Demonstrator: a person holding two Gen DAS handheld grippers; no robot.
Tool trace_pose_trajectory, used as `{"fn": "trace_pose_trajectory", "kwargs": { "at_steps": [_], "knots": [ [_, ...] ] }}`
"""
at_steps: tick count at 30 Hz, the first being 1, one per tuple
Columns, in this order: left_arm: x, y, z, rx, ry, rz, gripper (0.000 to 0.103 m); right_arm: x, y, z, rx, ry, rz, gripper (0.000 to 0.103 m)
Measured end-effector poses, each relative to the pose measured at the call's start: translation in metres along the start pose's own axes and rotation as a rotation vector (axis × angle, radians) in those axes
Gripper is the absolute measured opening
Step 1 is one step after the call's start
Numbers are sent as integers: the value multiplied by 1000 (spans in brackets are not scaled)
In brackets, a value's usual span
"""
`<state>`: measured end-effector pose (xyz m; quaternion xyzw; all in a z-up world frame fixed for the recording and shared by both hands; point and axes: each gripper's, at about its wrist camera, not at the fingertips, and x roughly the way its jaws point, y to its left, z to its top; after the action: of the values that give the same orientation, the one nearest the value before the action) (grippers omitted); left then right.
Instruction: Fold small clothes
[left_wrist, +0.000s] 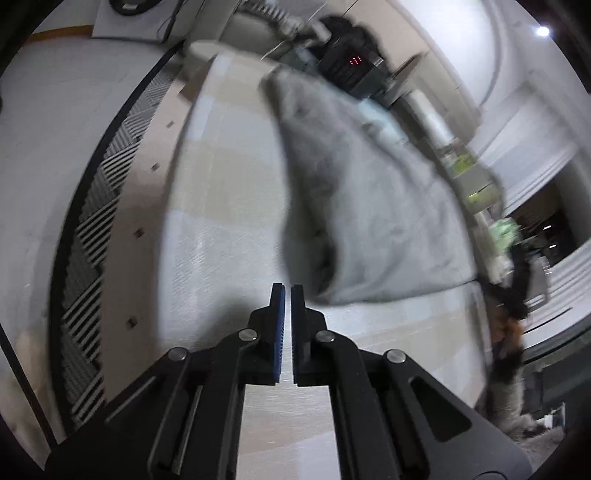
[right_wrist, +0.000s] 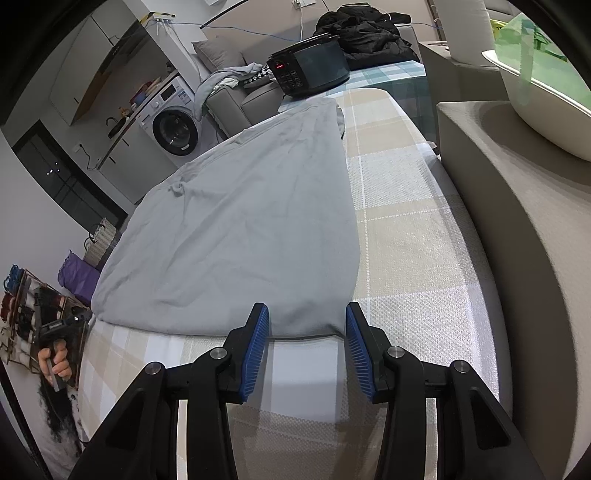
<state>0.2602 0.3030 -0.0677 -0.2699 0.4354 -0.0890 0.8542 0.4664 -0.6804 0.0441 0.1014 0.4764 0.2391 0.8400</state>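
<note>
Heavy motion blur is seen across the left wrist view: the grey garment (left_wrist: 362, 192) and the checked tablecloth (left_wrist: 221, 206) are smeared, while the left gripper (left_wrist: 287, 291) is rendered sharp. A bright ceiling lamp (left_wrist: 542, 31) is caught at the upper right. The right wrist view is sharp and evenly lit, with soft shadows cast beneath the right gripper (right_wrist: 306, 314). Straight lines are bent by fisheye distortion, and dark vignetting is present at the corners.
</note>
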Motion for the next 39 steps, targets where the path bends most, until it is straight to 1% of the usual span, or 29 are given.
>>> {"fn": "trace_pose_trajectory", "kwargs": {
  "at_steps": [1,2,3,4,5,6,8,10,11,12,13,14,15,17,18,19,21,22,25,26,27,29,30,31,33,34,36,38,39],
  "knots": [
    [-3,-4,1,1,-21,-10,9,0,1,0,0,0,-2,44],
    [-6,-8,3,1,-39,-14,30,1,1,-1,1,0,-5,44],
    [-6,-14,7,1,-60,-15,48,1,2,-1,3,0,-7,45],
    [-4,-18,10,5,-69,-13,71,0,3,-1,5,-3,-8,45],
    [-1,-23,14,9,-80,-10,75,0,3,-2,6,-6,-9,45],
    [5,-27,19,13,-86,-5,75,0,3,-3,8,-11,-9,45],
    [25,-30,29,-9,-61,9,75,-1,2,-4,15,-19,-5,45],
    [53,-28,39,-78,-20,-17,66,-2,1,-5,23,-23,2,45],
    [65,-28,43,-102,-8,-16,53,-2,0,-5,25,-24,4,45],
    [73,-26,47,-113,-4,-9,45,-2,0,-5,24,-23,4,45],
    [80,-26,50,-121,-12,7,27,-2,0,-5,20,-21,3,45],
    [84,-25,52,-123,-18,10,14,-3,0,-4,17,-20,2,45],
    [85,-24,54,-129,-35,13,12,-3,0,-5,16,-20,2,45],
    [80,-21,55,-137,-83,55,12,-3,0,-5,15,-22,5,45],
    [79,-18,57,-142,-91,97,12,-3,-1,-6,14,-24,6,45],
    [79,-13,58,-166,-88,169,12,-3,-1,-6,12,-25,8,45],
    [77,-5,59,-225,-69,123,12,-4,-2,-6,16,-26,12,45],
    [76,-5,61,-246,-62,119,13,-4,-3,-6,21,-27,11,45],
    [70,-18,62,-216,-84,88,14,-6,-4,-7,44,-32,18,46],
    [67,-19,60,-210,-84,83,21,-6,-5,-7,51,-33,22,46],
    [66,-25,58,-215,-72,73,31,-7,-6,-7,56,-35,25,46],
    [61,-30,49,-236,-61,41,42,-8,-8,-7,69,-41,36,46],
    [58,-33,43,-235,-68,38,45,-9,-9,-7,73,-43,41,46],
    [54,-33,40,-230,-73,51,45,-9,-10,-7,80,-45,43,46],
    [43,-36,26,-253,-103,159,45,-9,-12,-6,108,-43,35,46],
    [34,-38,18,-267,-119,181,46,-10,-13,-7,135,-39,32,46],
    [23,-43,0,-291,-121,162,45,-13,-16,-11,190,-22,45,46],
    [16,-48,-16,-313,-117,141,46,-20,-19,-21,277,-19,95,46],
    [14,-57,-26,-312,-120,125,51,-21,-19,-28,320,-13,126,46]
  ]
}}
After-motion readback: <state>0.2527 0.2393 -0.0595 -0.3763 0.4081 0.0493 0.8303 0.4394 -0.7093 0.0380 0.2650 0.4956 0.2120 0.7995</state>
